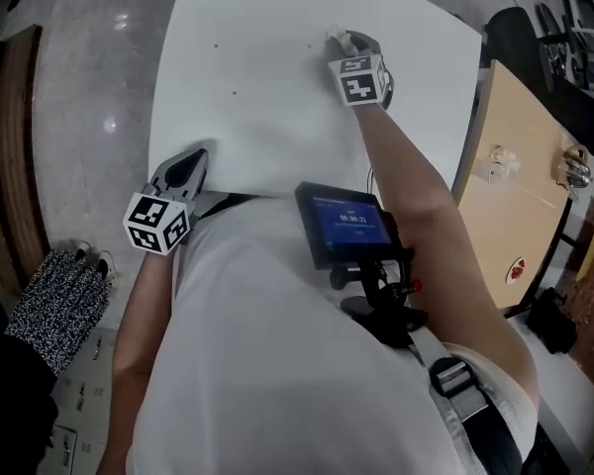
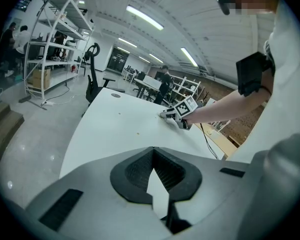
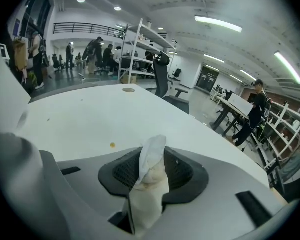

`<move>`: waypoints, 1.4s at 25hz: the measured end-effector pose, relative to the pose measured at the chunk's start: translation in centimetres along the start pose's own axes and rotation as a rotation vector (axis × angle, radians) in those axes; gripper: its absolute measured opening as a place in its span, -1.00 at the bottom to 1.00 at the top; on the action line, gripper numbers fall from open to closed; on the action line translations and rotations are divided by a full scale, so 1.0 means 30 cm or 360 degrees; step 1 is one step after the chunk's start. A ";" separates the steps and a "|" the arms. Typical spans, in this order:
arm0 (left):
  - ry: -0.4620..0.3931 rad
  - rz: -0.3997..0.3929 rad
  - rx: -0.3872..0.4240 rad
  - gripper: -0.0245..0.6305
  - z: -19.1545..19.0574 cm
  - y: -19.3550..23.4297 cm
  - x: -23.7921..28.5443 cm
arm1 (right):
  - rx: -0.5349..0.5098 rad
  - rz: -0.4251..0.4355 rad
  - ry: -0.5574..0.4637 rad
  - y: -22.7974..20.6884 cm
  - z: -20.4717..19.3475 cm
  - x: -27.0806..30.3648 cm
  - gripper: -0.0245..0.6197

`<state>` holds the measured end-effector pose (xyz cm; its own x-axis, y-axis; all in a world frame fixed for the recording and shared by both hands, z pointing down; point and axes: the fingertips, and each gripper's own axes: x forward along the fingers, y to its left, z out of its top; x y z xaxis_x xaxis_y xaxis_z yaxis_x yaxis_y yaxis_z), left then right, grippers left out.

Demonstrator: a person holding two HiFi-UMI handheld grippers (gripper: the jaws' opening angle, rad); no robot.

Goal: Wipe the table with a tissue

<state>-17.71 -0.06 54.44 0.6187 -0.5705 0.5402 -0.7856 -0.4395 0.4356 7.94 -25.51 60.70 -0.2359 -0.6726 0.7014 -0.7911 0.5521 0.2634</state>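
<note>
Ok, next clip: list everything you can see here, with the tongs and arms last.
table: one, white, centre of the scene
tissue: one, white with a brownish stain, clamped in the right tongs
crumb: one, yellowish, on the table beyond the tissue
desk: one, light wood, right of the table
shelving racks: several, white, on the floor beyond the table
speckled fabric: one, black and white, floor at left
screen: one, black with blue display, at the person's chest
bystanders: several, dark clothes, far background
left tongs: one, grey, tips together, empty, near table edge
right tongs: one, grey, shut on the tissue, out over the table
forearms: two, bare, one behind each tongs
</note>
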 end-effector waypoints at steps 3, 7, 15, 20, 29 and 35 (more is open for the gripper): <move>0.0008 0.0001 -0.0005 -0.91 -0.011 -0.012 0.008 | 0.0025 -0.0023 -0.0007 0.000 0.002 0.000 -0.54; 0.0014 -0.0008 -0.0001 -0.91 -0.011 -0.019 0.013 | 0.0045 -0.0008 -0.0046 0.018 0.015 -0.004 -0.54; 0.0011 -0.0009 -0.0008 -0.91 -0.021 -0.017 0.014 | -0.0051 0.0064 -0.0089 0.130 0.034 -0.014 -0.54; 0.0012 -0.0013 -0.0016 -0.91 -0.040 -0.002 -0.006 | -0.0183 0.0154 -0.0130 0.245 0.056 -0.036 -0.54; -0.0018 -0.0026 -0.0007 -0.91 -0.026 0.014 -0.011 | -0.0367 0.0350 -0.0230 0.479 0.056 -0.127 -0.54; -0.0033 -0.0032 -0.0001 -0.91 -0.017 0.011 0.002 | -0.0414 0.0561 -0.0241 0.548 0.036 -0.164 -0.54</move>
<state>-17.92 0.11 54.99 0.6338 -0.5759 0.5164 -0.7731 -0.4506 0.4464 -4.51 -13.65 60.88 -0.5602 -0.4756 0.6782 -0.4845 0.8522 0.1974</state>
